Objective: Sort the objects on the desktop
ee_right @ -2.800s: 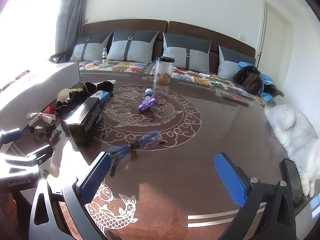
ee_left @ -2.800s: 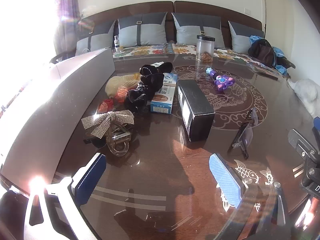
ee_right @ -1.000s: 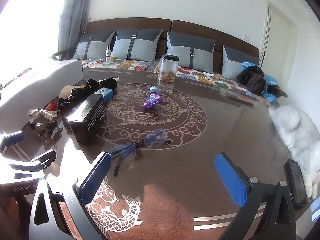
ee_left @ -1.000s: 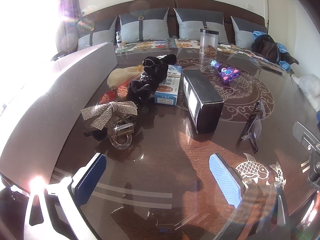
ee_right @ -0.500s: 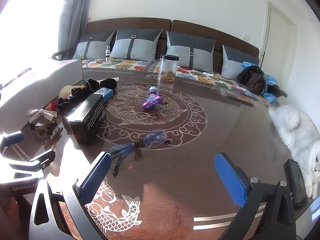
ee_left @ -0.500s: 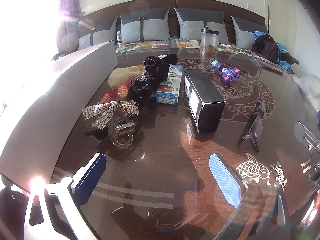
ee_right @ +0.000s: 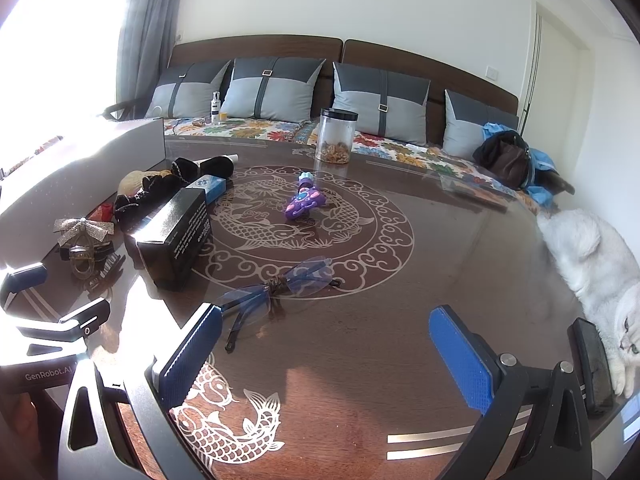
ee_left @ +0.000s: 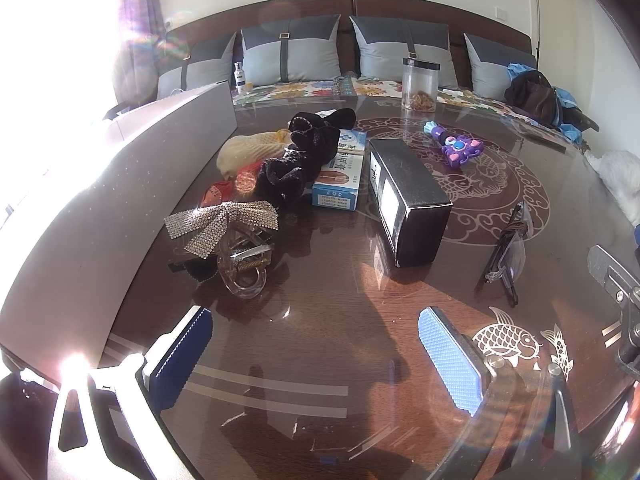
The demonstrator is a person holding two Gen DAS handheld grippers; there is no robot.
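On the dark glass table lie a black box (ee_left: 406,196) (ee_right: 174,232), a blue and white carton (ee_left: 340,170), black scrunchies (ee_left: 298,156), a silver bow clip (ee_left: 222,222) over a clear claw clip (ee_left: 244,270), blue glasses (ee_right: 276,288) (ee_left: 510,246) and a purple toy (ee_right: 303,201) (ee_left: 456,145). My left gripper (ee_left: 316,356) stands open, short of the claw clip. My right gripper (ee_right: 326,356) is open too, with its left finger just short of the glasses. Nothing sits between either pair of fingers.
A long grey open box (ee_left: 100,184) runs along the table's left side. A clear jar (ee_right: 336,136) stands at the far edge. A white cat (ee_right: 592,256) lies at the right edge beside a dark phone (ee_right: 592,364). Behind is a sofa with grey cushions (ee_right: 276,88).
Both grippers have crept slightly forward over the table, so the objects look a little nearer. Both stay open and no object has moved.
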